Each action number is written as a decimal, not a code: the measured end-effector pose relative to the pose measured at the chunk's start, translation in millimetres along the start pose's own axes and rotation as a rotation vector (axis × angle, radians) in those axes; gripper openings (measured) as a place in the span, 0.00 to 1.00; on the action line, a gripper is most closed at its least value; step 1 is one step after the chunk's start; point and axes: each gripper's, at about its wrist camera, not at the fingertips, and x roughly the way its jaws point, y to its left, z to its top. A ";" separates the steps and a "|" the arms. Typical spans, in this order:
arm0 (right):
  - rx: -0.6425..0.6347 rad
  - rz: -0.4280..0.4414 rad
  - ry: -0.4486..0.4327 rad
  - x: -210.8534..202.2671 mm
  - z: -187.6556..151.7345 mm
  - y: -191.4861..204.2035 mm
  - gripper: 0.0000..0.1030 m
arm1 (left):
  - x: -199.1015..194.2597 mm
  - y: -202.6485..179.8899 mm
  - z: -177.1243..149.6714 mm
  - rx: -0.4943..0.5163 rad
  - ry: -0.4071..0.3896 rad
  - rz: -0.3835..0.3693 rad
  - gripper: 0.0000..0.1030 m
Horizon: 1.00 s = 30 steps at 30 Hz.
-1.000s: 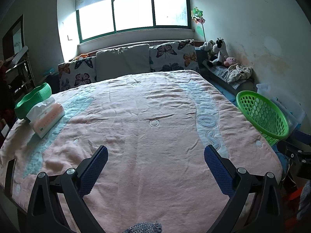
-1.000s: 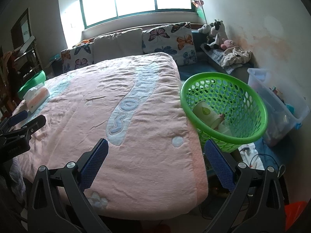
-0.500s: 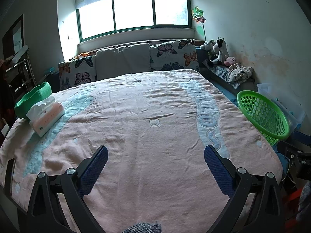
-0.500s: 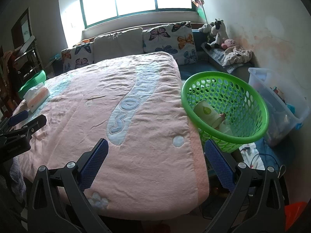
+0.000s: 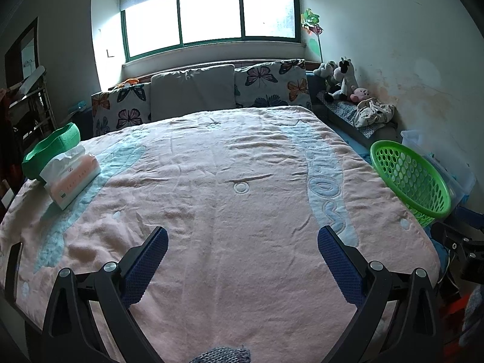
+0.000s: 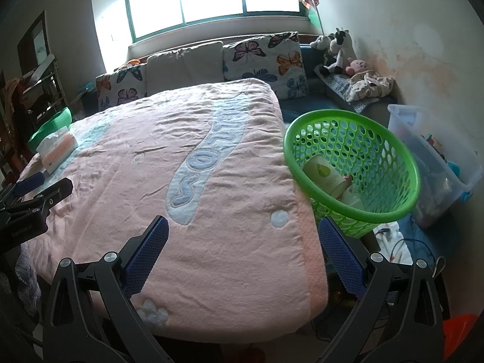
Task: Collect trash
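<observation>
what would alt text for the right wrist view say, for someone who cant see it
An open right gripper with blue-padded jaws hovers over the corner of a bed with a pink blanket, holding nothing. Beside the bed, a green mesh basket holds a pale cup; a tissue pack lies at the far left edge.

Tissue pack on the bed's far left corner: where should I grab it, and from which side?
Judging by its pose, take the tissue pack across its narrow width, coming from above with the left hand-held gripper. It lies flat, long sides exposed; the green bowl crowds its far end.
</observation>
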 end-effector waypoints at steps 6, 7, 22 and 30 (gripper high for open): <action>-0.004 0.003 0.004 2.4 -0.6 1.2 0.96 | 0.8 0.0 -0.3 -0.003 0.004 0.000 0.93; -0.005 0.003 0.005 2.7 -0.4 1.2 0.96 | 1.0 -0.1 -0.5 -0.005 0.004 0.000 0.93; -0.002 0.001 0.007 3.3 -0.9 0.4 0.96 | 2.2 -0.6 -2.4 -0.005 0.006 0.004 0.93; -0.002 0.002 0.007 3.4 -0.9 0.0 0.96 | 3.2 -0.7 -3.5 -0.008 0.009 0.004 0.93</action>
